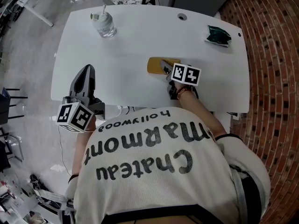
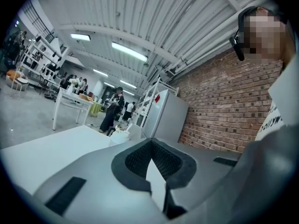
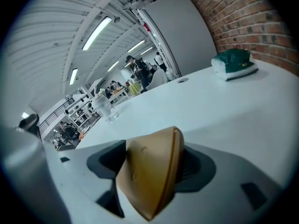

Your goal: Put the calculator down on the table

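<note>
A tan calculator (image 1: 158,65) lies on the white table (image 1: 140,36), near its front edge right of the middle. My right gripper (image 1: 164,69) reaches down onto it from the near side. In the right gripper view the calculator (image 3: 154,171) stands on edge between the jaws of the right gripper (image 3: 149,162). A dark gap shows beside the left pad, and the pads do not press on it, so this gripper is open. My left gripper (image 1: 85,74) hovers at the table's front left edge. Its fingertips meet with nothing between them, as the left gripper (image 2: 150,142) shows in its own view.
A clear bottle (image 1: 105,24) stands at the table's back left, and a green pouch (image 1: 217,35) lies at the back right. A cable hole (image 1: 181,17) sits near the back edge. A brick wall (image 1: 275,55) runs along the right side.
</note>
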Tool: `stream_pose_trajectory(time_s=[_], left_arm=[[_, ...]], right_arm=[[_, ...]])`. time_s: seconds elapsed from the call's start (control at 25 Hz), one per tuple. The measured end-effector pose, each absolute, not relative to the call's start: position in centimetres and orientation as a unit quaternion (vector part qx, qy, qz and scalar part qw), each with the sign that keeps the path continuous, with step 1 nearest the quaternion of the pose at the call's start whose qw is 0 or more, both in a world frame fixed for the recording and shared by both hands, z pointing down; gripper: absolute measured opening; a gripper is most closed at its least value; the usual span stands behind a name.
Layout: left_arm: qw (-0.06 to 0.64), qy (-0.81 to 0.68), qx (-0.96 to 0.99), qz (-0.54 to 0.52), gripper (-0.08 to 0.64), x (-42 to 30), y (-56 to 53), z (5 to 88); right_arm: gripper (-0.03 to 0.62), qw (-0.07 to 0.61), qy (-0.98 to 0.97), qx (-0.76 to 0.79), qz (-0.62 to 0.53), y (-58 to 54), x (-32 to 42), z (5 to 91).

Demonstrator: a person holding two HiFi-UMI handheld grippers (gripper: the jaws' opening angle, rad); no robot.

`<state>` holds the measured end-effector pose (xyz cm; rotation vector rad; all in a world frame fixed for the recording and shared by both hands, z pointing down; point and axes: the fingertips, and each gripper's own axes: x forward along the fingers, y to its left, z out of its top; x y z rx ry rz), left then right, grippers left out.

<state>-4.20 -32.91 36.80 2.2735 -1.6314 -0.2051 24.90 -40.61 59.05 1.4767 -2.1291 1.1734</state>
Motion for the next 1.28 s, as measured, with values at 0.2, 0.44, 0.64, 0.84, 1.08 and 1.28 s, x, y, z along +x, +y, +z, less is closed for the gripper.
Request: stream_pose_trajectory(time_s=[0.2, 0.44, 0.64, 0.84, 1.08, 1.28], left_arm=[[0.167, -0.568, 0.802, -0.073, 0.002, -3.8, -33.1, 37.1], [0.163, -0.572, 0.801, -0.071, 0.002, -4.0, -33.1, 36.8], [0.159, -0.573, 0.801, -0.073, 0.002, -4.0, -32.9, 36.7], [0.165, -0.577, 0.797, -0.070, 0.002, -4.5, -32.7, 37.2], [0.171, -0.581, 0.793, -0.067, 0.002, -5.1, -32.5, 37.3], [0.175, -0.578, 0.794, -0.070, 0.002, -5.4, -32.4, 37.6]], right_arm=[[0.383, 0.174, -0.744, 0.522, 0.379, -40.9, 24.8, 59.3], [0.399, 0.180, -0.743, 0.532, 0.365, -41.0, 24.6, 59.3], [0.407, 0.183, -0.740, 0.542, 0.354, -41.0, 24.7, 59.4], [0.414, 0.187, -0.737, 0.554, 0.339, -41.0, 24.5, 59.3], [0.421, 0.203, -0.734, 0.558, 0.329, -41.0, 24.4, 59.5], [0.400, 0.222, -0.736, 0.567, 0.297, -40.8, 24.2, 59.5]])
